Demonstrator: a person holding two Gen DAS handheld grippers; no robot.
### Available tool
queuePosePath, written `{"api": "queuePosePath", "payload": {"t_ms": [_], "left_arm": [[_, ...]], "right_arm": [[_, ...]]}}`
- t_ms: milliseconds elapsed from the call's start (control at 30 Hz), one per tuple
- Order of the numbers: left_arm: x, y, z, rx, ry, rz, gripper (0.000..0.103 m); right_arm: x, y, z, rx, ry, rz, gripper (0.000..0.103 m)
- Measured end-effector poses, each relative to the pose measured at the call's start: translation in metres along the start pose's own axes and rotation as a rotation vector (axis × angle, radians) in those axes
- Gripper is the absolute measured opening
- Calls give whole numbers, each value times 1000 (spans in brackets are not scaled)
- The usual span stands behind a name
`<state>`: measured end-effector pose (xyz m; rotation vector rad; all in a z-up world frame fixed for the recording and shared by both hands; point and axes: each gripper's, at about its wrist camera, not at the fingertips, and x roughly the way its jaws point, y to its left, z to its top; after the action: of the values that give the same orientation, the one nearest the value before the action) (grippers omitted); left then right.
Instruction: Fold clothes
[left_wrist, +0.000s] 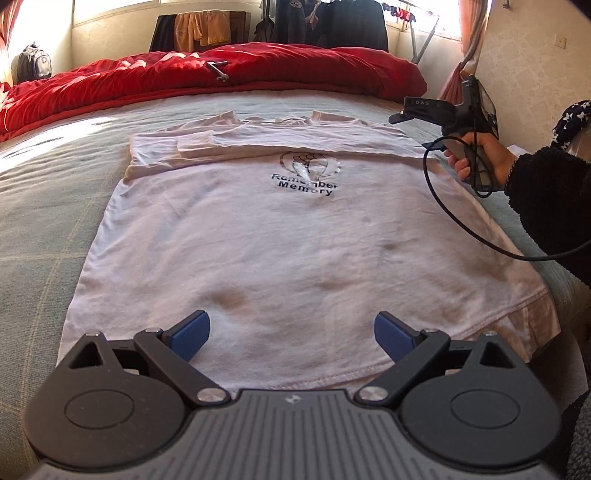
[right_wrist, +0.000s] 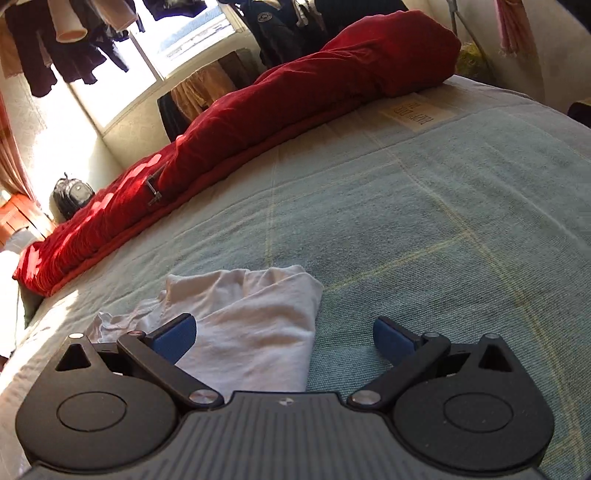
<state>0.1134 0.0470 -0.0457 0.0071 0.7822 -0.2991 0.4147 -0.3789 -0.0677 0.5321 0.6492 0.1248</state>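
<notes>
The white T-shirt (left_wrist: 280, 240) lies flat on the bed (left_wrist: 55, 206), in front of the red duvet (left_wrist: 221, 77); its sleeves are folded across the chest, above a dark print; the left gripper (left_wrist: 291, 334) and the right gripper (right_wrist: 284, 339) are both released, grasping nothing.

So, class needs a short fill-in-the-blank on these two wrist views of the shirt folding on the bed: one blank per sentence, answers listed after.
1. The T-shirt lies flat on a bed, printed with "Remember ____".
2. The duvet bunched at the far end of the bed is ____ in colour.
3. The left gripper has its jaws ____, empty.
4. The right gripper hovers over a shirt ____.

Missing words: Memory; red; open; sleeve
</notes>
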Motion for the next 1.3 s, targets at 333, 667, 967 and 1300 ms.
{"api": "queuePosePath", "payload": {"t_ms": [333, 667, 967, 1300], "left_arm": [[12, 1, 4, 1, 10, -4, 96], [16, 9, 4, -23, 5, 2, 96], [22, -3, 5, 8, 27, 1, 96], [26, -6, 5, 18, 36, 11, 96]], "right_arm": [[32, 31, 24, 78, 129, 227, 103], [11, -19, 23, 141, 43, 121, 102], [24, -65, 9, 265, 61, 262, 63], [19, -74, 0, 233, 61, 262, 4]]}}
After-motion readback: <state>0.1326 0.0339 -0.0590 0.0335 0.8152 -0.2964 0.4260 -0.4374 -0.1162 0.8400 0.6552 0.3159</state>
